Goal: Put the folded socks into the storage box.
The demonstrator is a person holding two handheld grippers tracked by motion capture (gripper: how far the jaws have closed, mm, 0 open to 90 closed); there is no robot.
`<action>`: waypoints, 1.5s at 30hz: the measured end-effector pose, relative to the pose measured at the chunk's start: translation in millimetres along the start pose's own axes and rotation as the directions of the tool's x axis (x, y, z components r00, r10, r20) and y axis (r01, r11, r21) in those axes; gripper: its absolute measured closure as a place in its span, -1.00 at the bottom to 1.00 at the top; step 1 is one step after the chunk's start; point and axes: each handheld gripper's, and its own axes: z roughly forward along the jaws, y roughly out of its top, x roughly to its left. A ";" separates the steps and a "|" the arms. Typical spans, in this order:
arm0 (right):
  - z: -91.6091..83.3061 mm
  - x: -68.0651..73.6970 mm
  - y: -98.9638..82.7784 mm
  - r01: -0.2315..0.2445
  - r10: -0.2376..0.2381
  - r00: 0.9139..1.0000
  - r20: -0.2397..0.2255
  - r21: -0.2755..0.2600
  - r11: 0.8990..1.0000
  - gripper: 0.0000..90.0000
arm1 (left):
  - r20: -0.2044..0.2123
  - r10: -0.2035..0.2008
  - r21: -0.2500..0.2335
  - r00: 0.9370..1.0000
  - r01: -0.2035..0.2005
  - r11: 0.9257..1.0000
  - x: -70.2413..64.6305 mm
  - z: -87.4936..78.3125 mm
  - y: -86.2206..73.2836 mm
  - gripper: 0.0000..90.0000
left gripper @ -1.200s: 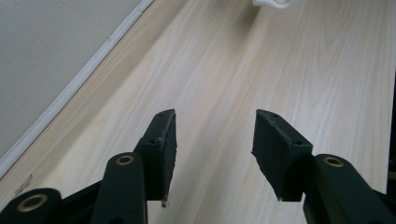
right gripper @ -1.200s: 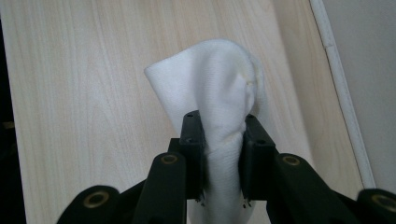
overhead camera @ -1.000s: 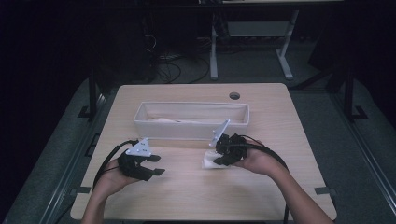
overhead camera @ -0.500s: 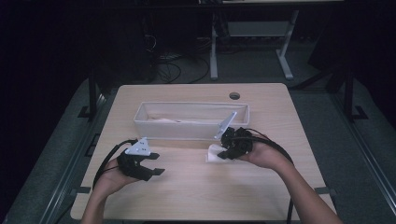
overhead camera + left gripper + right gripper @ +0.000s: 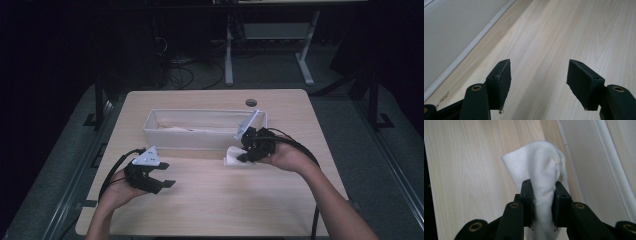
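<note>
A folded white cloth [image 5: 540,165] is pinched between the black jaws of my right gripper [image 5: 543,187]. In the high view that right gripper [image 5: 245,155] holds the white cloth [image 5: 231,158] just above the wooden table [image 5: 220,200], in front of the right end of the long white box [image 5: 165,135]. My left gripper [image 5: 162,175] rests low at the table's front left; its jaws have just been opening and stand wide apart with nothing between them. In the left gripper view the left gripper [image 5: 539,80] faces bare wood beside the box wall [image 5: 454,30].
The long white box lies across the middle of the table, with something pale lying inside. A round cable hole [image 5: 251,103] sits near the table's far edge. Desk legs [image 5: 229,50] and cables stand on the dark floor beyond.
My right gripper has lifted the white cloth off the table and carried it toward the box. My left gripper's jaws have spread wider while the hand stayed in place.
</note>
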 end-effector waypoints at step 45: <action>-34.6 -34.4 20.0 0.016 -0.016 1.000 0.003 0.018 1.000 0.63 | -0.015 -0.009 -0.001 1.000 0.009 1.000 3.6 -0.9 -1.8 -0.30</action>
